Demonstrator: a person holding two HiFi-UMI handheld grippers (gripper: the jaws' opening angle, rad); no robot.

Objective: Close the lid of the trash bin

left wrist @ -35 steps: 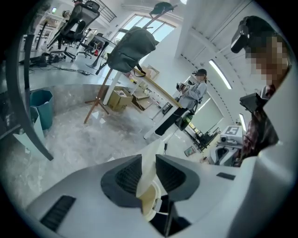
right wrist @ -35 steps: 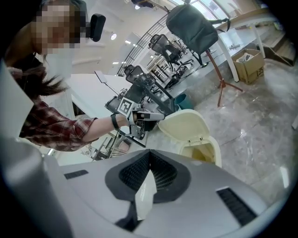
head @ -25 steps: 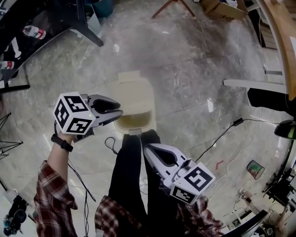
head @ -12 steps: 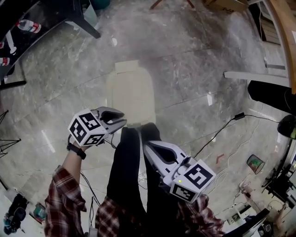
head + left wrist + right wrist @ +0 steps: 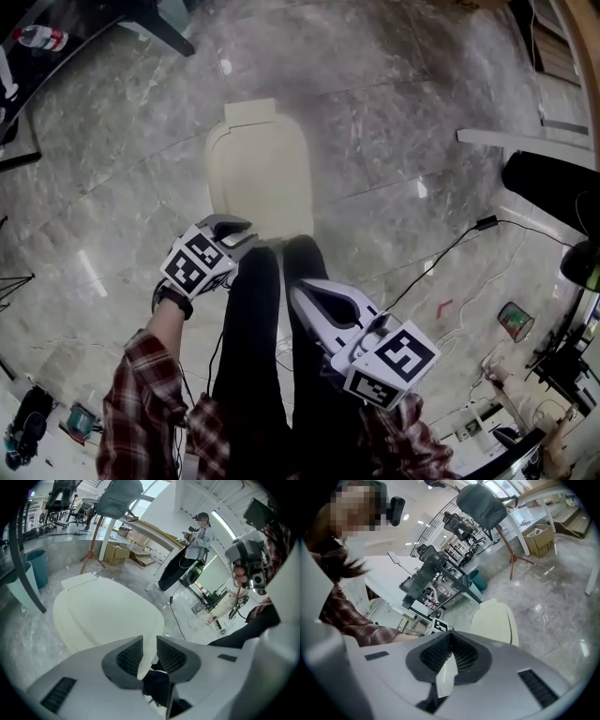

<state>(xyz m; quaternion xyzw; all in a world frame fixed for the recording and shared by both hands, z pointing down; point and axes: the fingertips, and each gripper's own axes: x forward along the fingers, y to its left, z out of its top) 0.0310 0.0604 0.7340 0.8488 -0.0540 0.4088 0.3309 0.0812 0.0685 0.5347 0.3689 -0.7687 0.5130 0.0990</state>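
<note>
One trash bin (image 5: 260, 173), cream, stands on the grey marble floor (image 5: 375, 112) at about 12 o'clock from the centre of the head view; its lid (image 5: 105, 613) lies down flat over the opening. Left gripper (image 5: 249, 234) sits at the bin's 7 o'clock corner, just beside the front rim; contact cannot be told. Its jaws stand a narrow gap apart with nothing gripped; in the left gripper view the lid's near edge shows through the gap. Its marker cube (image 5: 197, 264) lies at 7 o'clock from the jaws, on a plaid-sleeved arm (image 5: 141, 394). Right gripper (image 5: 298, 292) is at 5 o'clock from the bin, apart from it, jaws brought together at the tips and empty, over the person's black trousers (image 5: 253, 356). A black cable (image 5: 441, 272) runs over the floor at 4 o'clock from the bin. The left gripper view shows a standing person (image 5: 187, 550) at 1 o'clock and a cardboard box (image 5: 115, 552) at 12 o'clock beyond the bin.
</note>
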